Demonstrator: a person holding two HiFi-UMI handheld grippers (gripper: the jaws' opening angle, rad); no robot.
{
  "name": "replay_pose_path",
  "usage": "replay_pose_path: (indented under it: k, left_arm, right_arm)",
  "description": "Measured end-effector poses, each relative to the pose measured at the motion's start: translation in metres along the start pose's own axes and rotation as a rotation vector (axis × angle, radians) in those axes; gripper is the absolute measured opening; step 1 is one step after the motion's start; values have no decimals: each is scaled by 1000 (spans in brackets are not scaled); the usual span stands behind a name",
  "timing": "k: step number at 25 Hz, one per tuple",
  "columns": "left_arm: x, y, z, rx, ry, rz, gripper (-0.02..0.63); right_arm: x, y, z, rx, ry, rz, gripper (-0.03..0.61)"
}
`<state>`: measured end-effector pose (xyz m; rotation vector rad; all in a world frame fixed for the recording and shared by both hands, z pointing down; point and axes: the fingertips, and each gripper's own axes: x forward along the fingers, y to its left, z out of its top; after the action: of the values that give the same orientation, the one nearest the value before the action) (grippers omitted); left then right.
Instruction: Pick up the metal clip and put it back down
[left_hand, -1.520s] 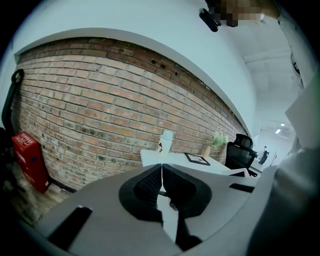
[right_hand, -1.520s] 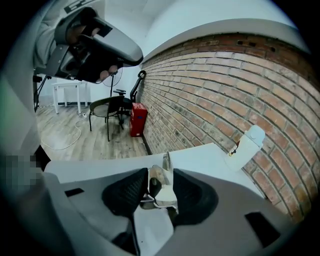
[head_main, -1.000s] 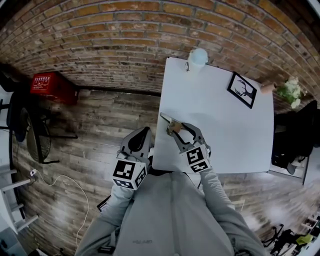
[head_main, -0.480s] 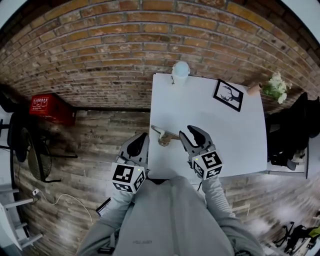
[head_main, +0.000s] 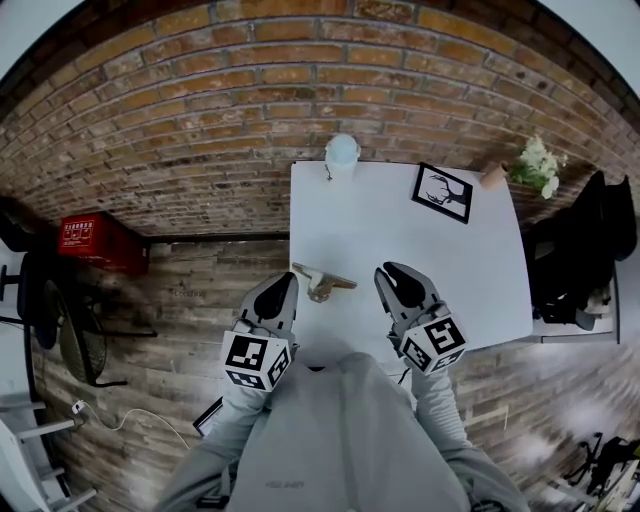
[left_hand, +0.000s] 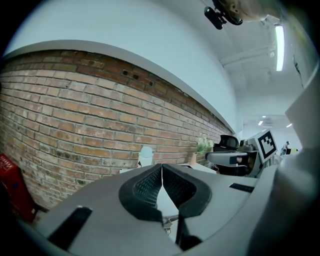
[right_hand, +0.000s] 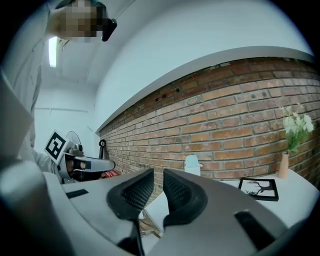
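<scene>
At the table's (head_main: 400, 240) left edge the metal clip (head_main: 321, 281) is laid flat, seemingly released. The right gripper (head_main: 397, 274) is held clear, its jaws just narrowed to a slit on nothing. The left gripper (head_main: 282, 285) is closed, empty.

The table (head_main: 400, 230) is plain white, and the metal clip (head_main: 322, 281) on it is a dull bronze-brown. The brick wall (head_main: 250, 90) runs in orange-brown and red-brown courses with pale grey mortar lines. The plank floor (head_main: 190, 300) is weathered brown streaked with grey. A crate (head_main: 95, 243) is bright red with faint pale lettering. The framed picture (head_main: 442, 192) has a black frame around a white sheet bearing a black branching figure. The flowers (head_main: 535, 165) are white among green, in a tan vase (head_main: 492, 177). The bottle (head_main: 342, 152) is pale blue-white. The person's sweatshirt (head_main: 340, 430) is plain grey.
</scene>
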<state>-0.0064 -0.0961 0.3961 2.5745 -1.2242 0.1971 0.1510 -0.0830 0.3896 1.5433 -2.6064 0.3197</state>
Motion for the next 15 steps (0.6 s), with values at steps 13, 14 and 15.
replay_pose_path:
  k: [13, 14, 15]
  left_arm:
    - [12, -6, 0, -1, 16, -26, 28]
    - [13, -5, 0, -2, 17, -24, 28]
    - [13, -3, -1, -3, 19, -21, 28]
  right_arm:
    - [-22, -17, 13, 68, -62, -45, 23]
    - [-22, -18, 12, 68, -57, -48, 23]
    - [-21, -18, 11, 66, -52, -50, 23]
